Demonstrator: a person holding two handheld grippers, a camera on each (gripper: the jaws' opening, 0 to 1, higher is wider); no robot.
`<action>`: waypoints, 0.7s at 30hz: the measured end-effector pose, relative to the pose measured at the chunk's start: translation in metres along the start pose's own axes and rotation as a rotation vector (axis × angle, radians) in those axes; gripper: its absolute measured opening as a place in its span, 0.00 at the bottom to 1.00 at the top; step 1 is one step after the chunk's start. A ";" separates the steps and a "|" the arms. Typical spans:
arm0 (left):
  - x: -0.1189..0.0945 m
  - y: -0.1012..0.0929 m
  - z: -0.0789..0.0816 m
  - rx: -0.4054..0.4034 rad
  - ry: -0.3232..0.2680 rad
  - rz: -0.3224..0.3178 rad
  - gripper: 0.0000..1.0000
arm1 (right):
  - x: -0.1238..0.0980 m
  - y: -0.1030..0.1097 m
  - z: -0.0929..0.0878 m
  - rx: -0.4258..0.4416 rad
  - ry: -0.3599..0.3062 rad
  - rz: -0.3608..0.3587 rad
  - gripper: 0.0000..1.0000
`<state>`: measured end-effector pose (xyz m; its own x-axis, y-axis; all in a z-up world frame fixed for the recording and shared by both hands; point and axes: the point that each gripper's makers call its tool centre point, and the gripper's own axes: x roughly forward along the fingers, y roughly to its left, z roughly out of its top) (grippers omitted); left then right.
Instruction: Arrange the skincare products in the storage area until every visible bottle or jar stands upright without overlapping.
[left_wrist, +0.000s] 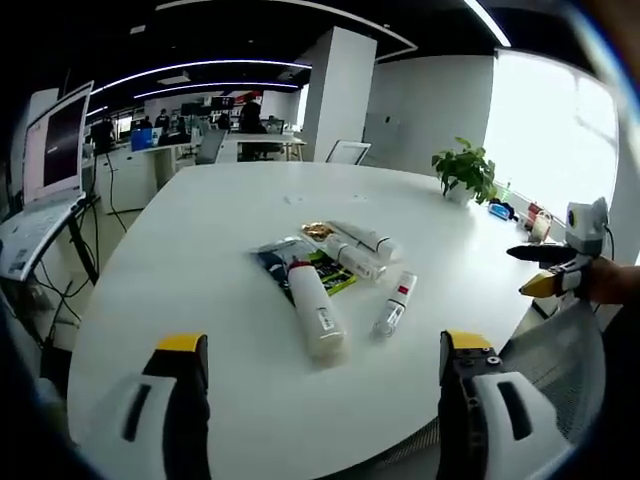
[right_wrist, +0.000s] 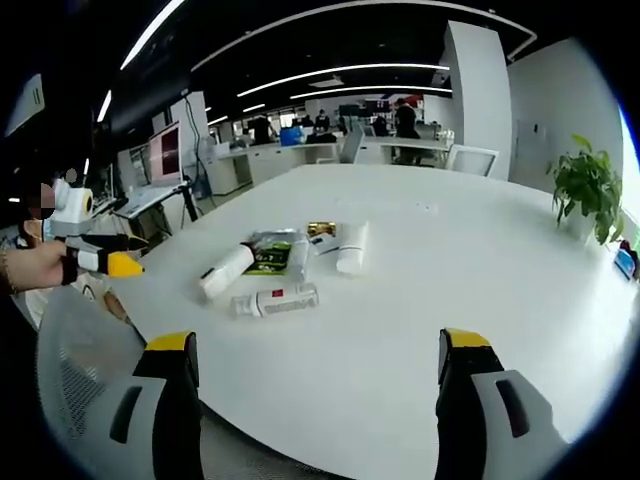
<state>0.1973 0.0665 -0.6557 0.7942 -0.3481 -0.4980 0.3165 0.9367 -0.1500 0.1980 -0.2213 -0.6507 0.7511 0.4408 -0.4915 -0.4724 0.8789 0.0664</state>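
Observation:
Several skincare products lie flat in a loose cluster on the white table (left_wrist: 190, 260). In the left gripper view a tall white bottle (left_wrist: 313, 305) lies nearest, a small clear bottle with a red label (left_wrist: 395, 303) to its right. Two white tubes (left_wrist: 360, 245) and a dark-and-green packet (left_wrist: 295, 262) lie behind. My left gripper (left_wrist: 325, 342) is open, short of the cluster. The right gripper (left_wrist: 545, 270) hovers off the table's right edge. In the right gripper view the white bottle (right_wrist: 227, 271), clear bottle (right_wrist: 275, 299) and a tube (right_wrist: 352, 247) lie ahead of my open right gripper (right_wrist: 319, 340).
A potted plant (left_wrist: 465, 170) (right_wrist: 587, 185) stands at the table's far side, with small items (left_wrist: 500, 210) beside it. A grey mesh chair (right_wrist: 75, 360) (left_wrist: 560, 350) sits at the near table edge. A monitor on a stand (left_wrist: 55, 140) is off to the side. Desks and people fill the background.

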 end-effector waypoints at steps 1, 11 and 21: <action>0.000 0.000 0.000 -0.001 -0.001 -0.001 0.89 | 0.000 0.000 0.000 -0.002 0.001 0.001 1.00; 0.002 0.002 -0.001 -0.002 0.001 0.000 0.89 | 0.001 0.001 -0.002 0.004 0.015 0.006 1.00; 0.002 -0.005 0.000 0.011 -0.004 -0.013 0.89 | 0.003 0.005 -0.005 -0.003 0.036 0.020 1.00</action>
<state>0.1971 0.0610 -0.6555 0.7919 -0.3603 -0.4931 0.3322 0.9317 -0.1472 0.1956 -0.2169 -0.6564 0.7242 0.4515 -0.5212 -0.4887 0.8693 0.0741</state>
